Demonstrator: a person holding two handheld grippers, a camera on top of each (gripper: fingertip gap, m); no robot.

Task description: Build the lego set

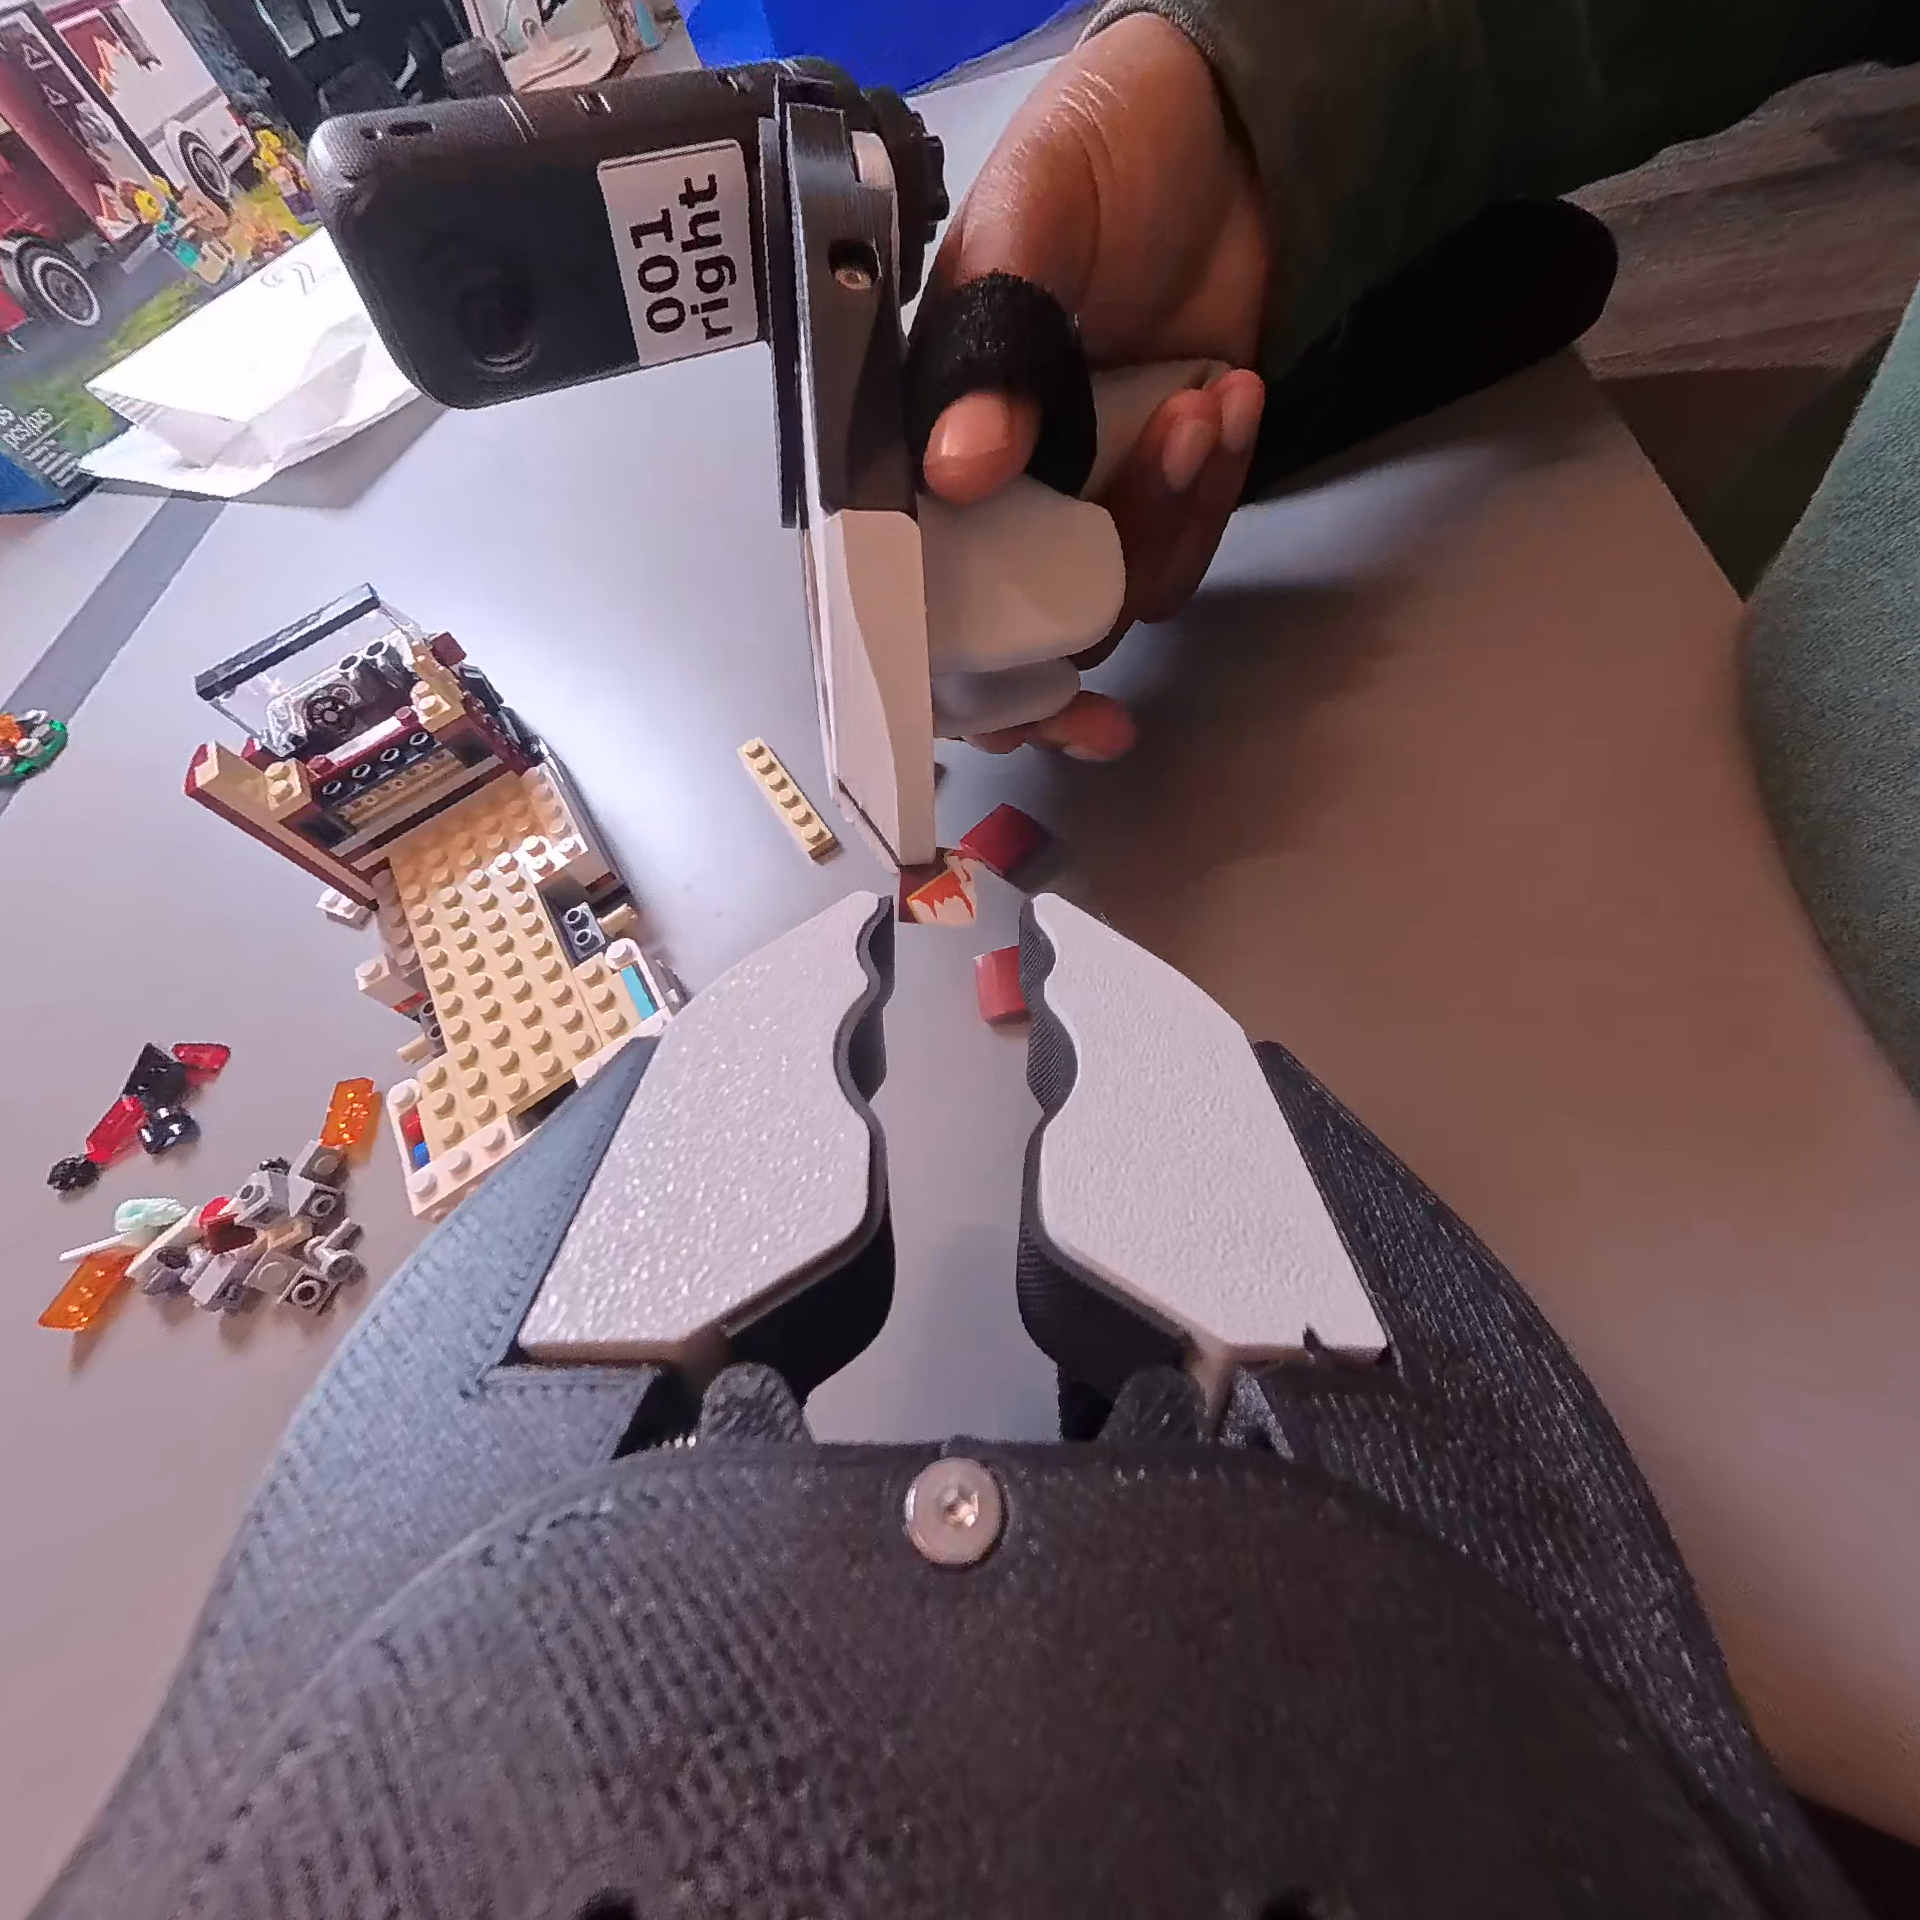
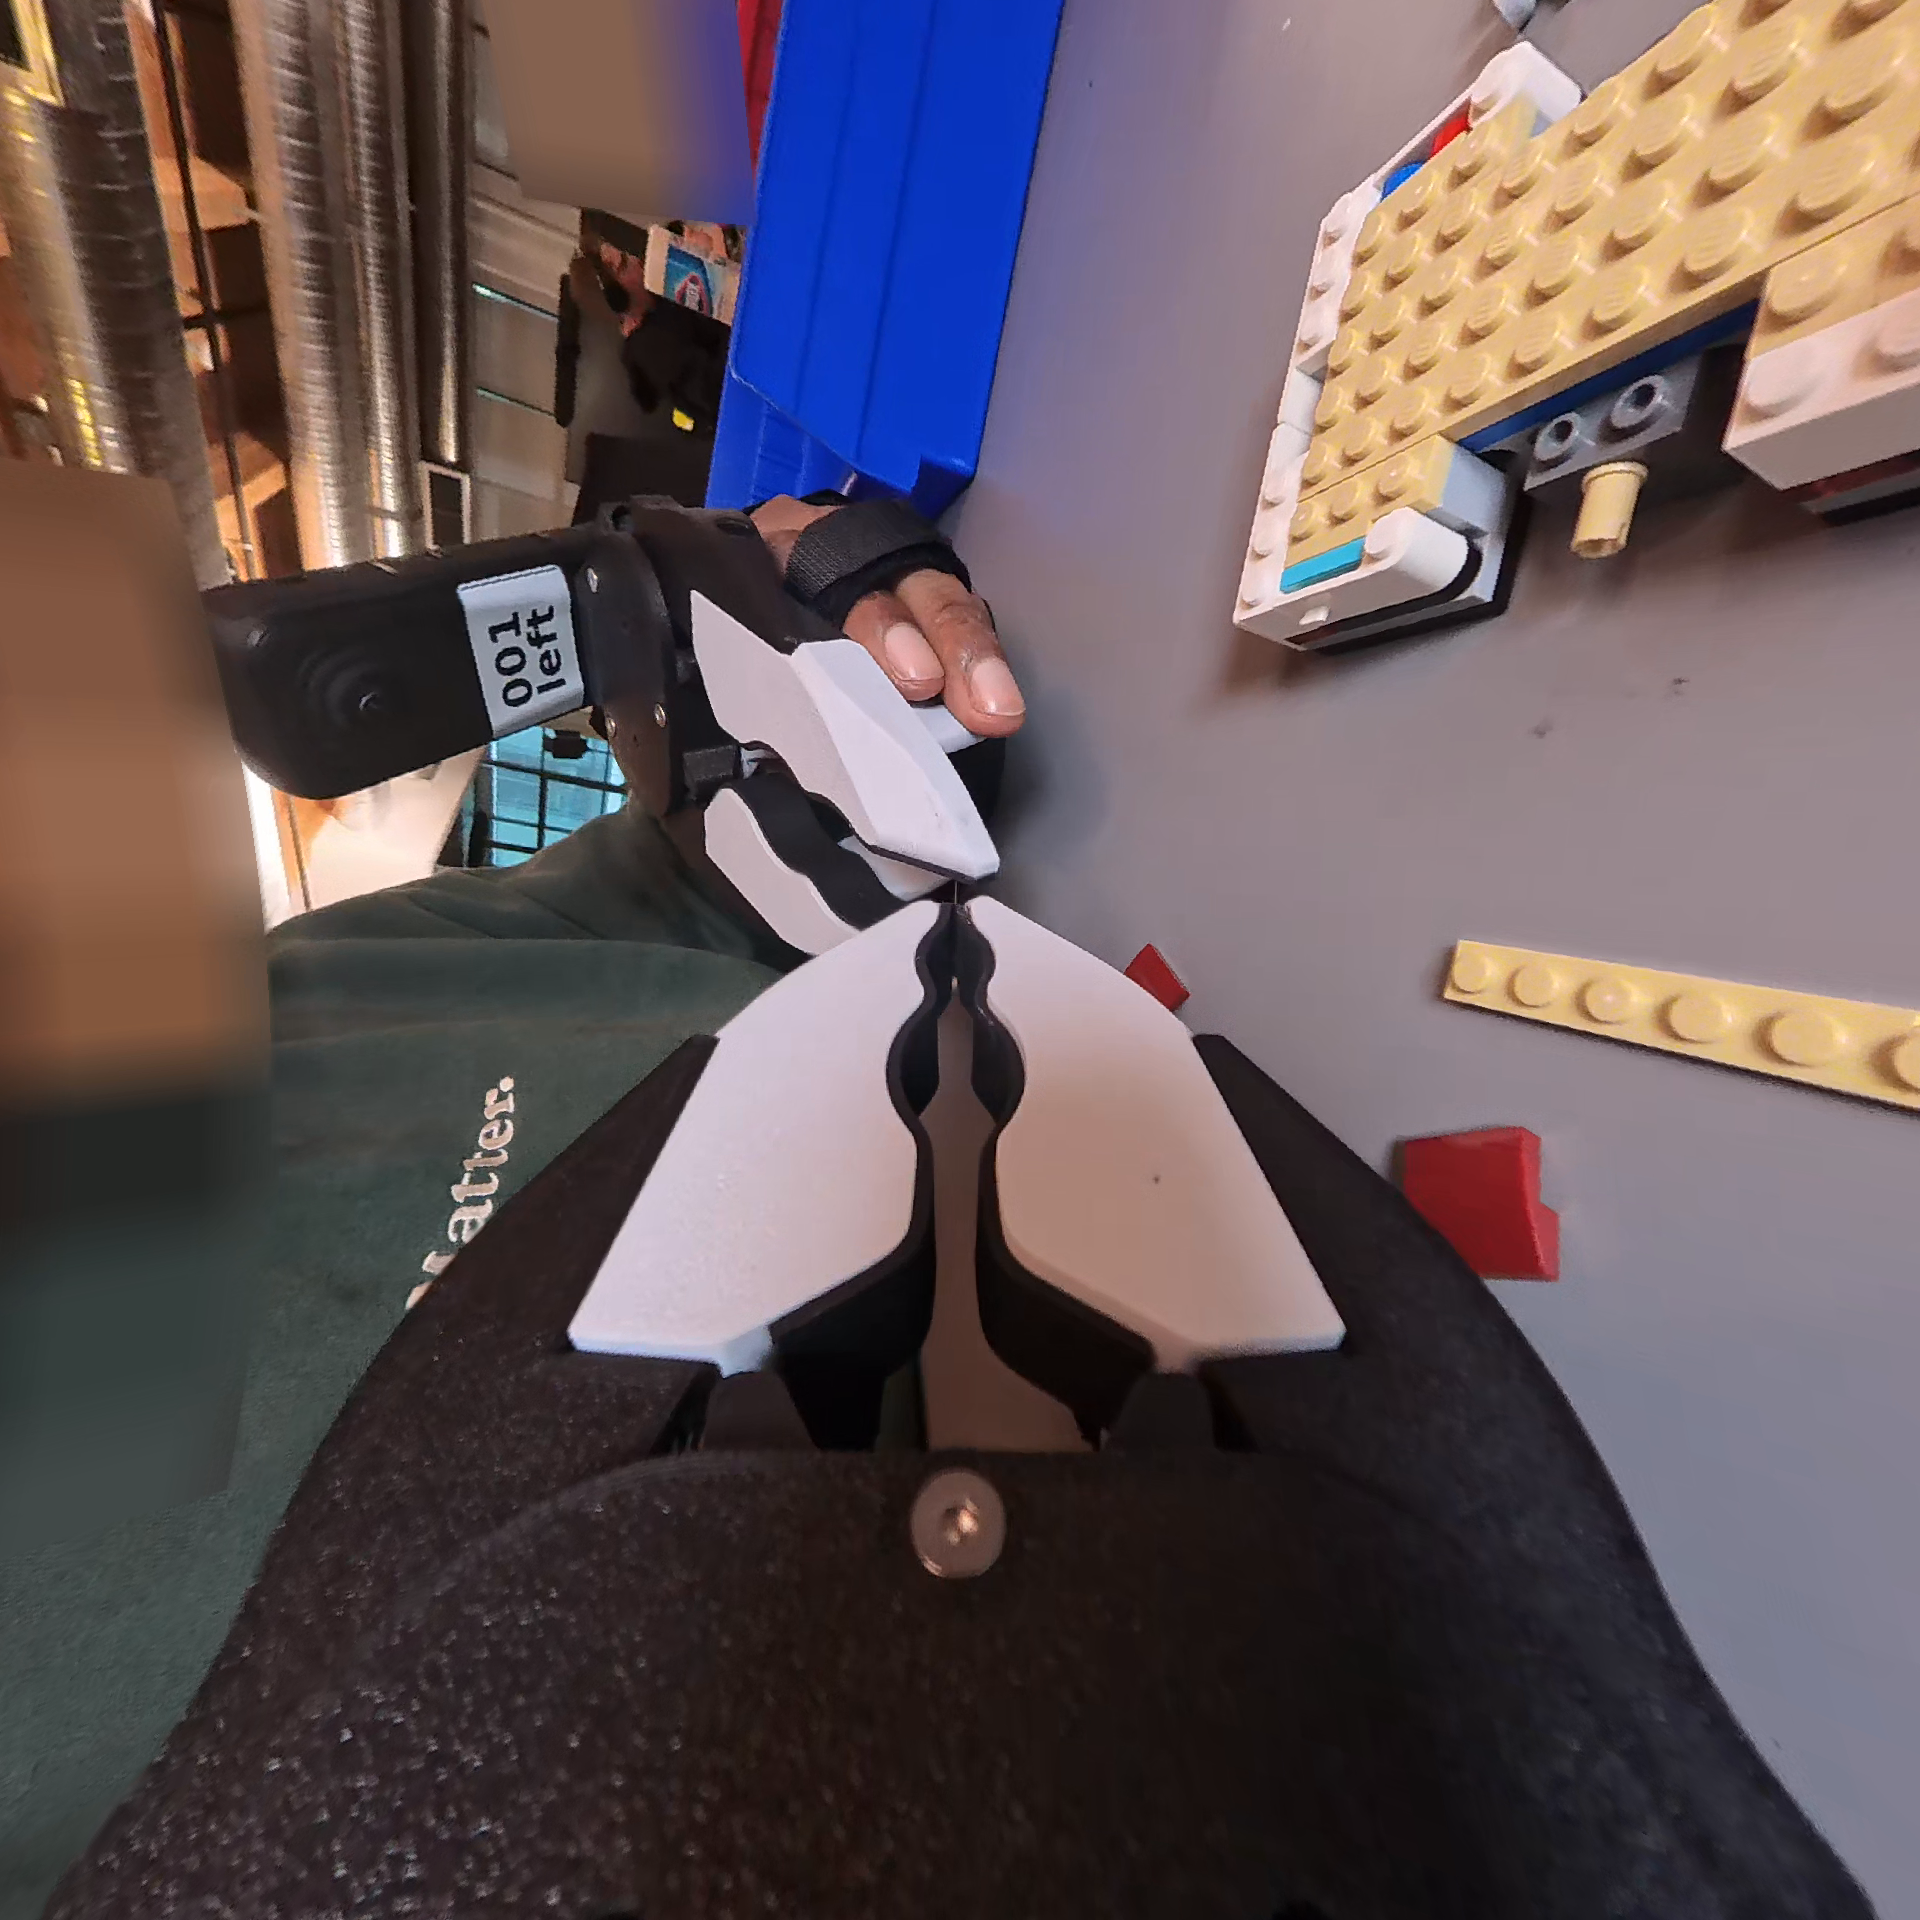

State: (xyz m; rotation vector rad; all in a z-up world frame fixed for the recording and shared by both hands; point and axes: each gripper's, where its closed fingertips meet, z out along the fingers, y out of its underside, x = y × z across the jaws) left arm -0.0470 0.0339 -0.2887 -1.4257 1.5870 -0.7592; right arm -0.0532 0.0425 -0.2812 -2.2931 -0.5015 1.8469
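The right gripper [image 1: 914, 857] points down, fingers closed on a printed red piece [image 1: 940, 896]; the left gripper [image 1: 956, 914] waits just beside, fingers open, over the worktop [image 1: 1351, 935].

Ahead of the left tongs [image 1: 956, 914] the way is crowded: the right tongs [image 1: 902, 847] stand tip-down on a printed red tile [image 1: 938, 896], with small dark-red pieces [image 1: 1000, 985] beside the right finger. Left stands the tan model [image 1: 488, 935]; bare desk [image 1: 1403, 935] lies open on the right.
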